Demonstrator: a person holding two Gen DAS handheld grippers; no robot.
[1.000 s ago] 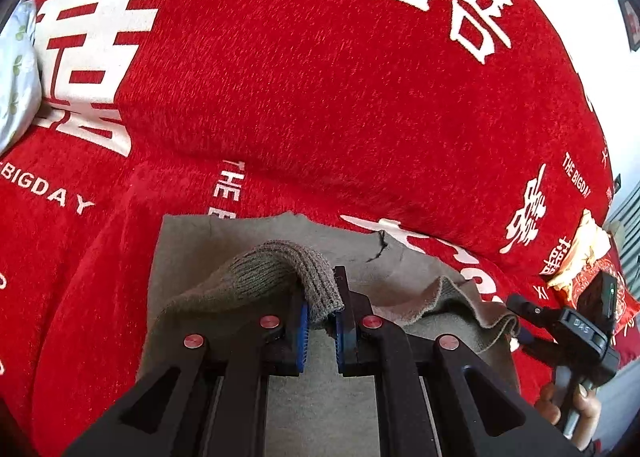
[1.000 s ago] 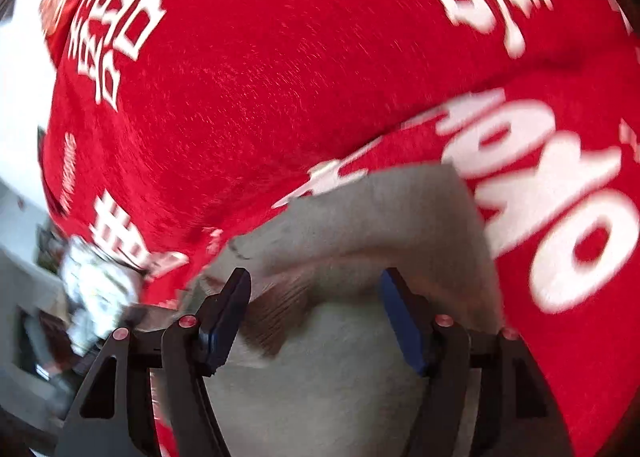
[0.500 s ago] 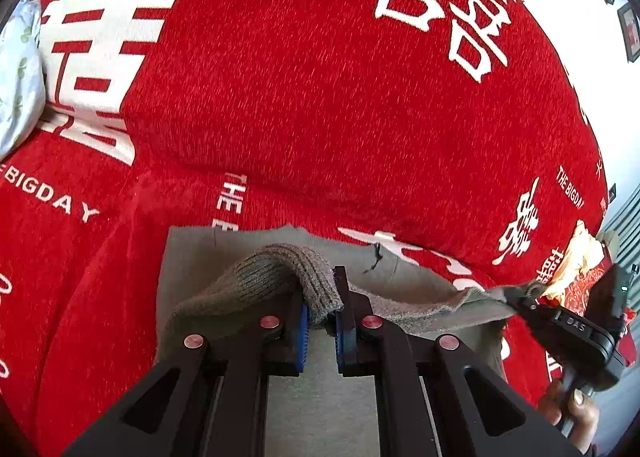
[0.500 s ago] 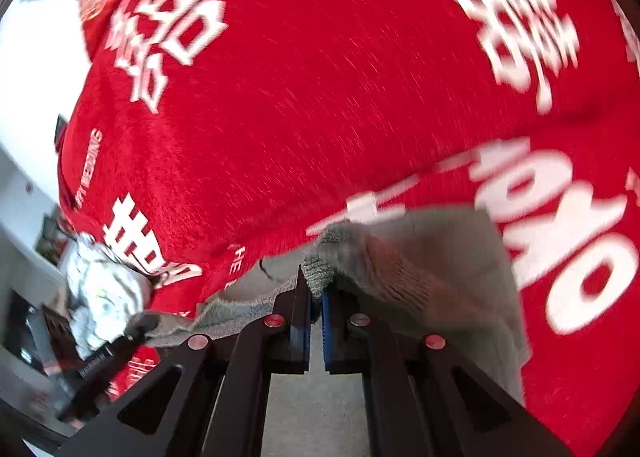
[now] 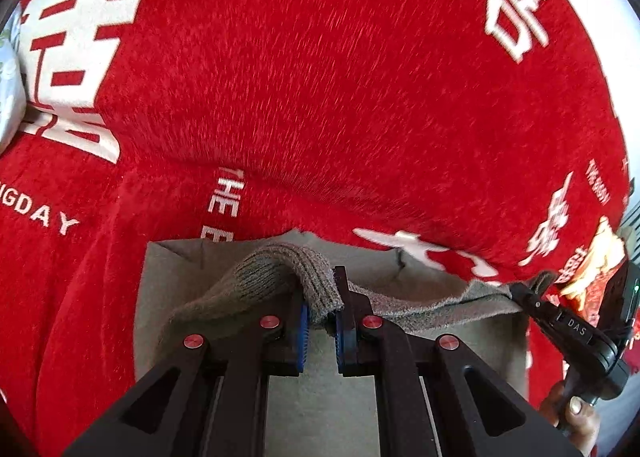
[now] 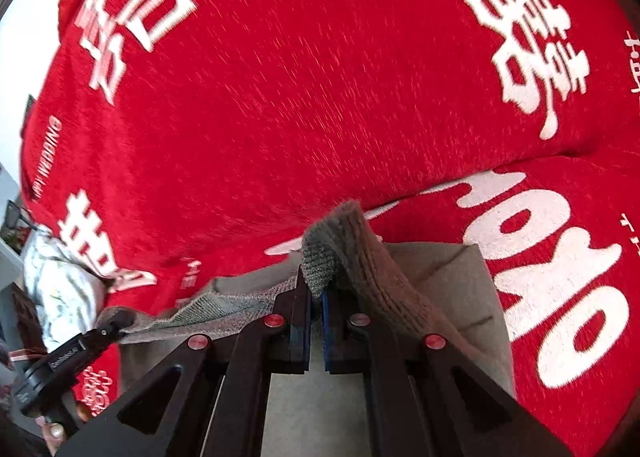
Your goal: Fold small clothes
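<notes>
A grey-brown knitted garment (image 5: 276, 277) lies on a red plush blanket (image 5: 320, 97) printed with large white characters and words. The left gripper (image 5: 320, 321) pinches a ribbed corner of the knit between its blue pads; the fabric humps up over the left finger and hangs between the tips. The right gripper (image 6: 316, 297) is clamped on another ribbed corner of the same garment (image 6: 360, 257), which rises to a peak just beyond its tips. The lifted edge of the knit stretches between the two grippers, with the rest of the garment lying flat on the blanket beneath them. In the left wrist view the right gripper (image 5: 520, 291) shows at the right edge, held by a hand (image 5: 576, 417). At the far left edge sits a pale floral bundle (image 6: 64, 289).
</notes>
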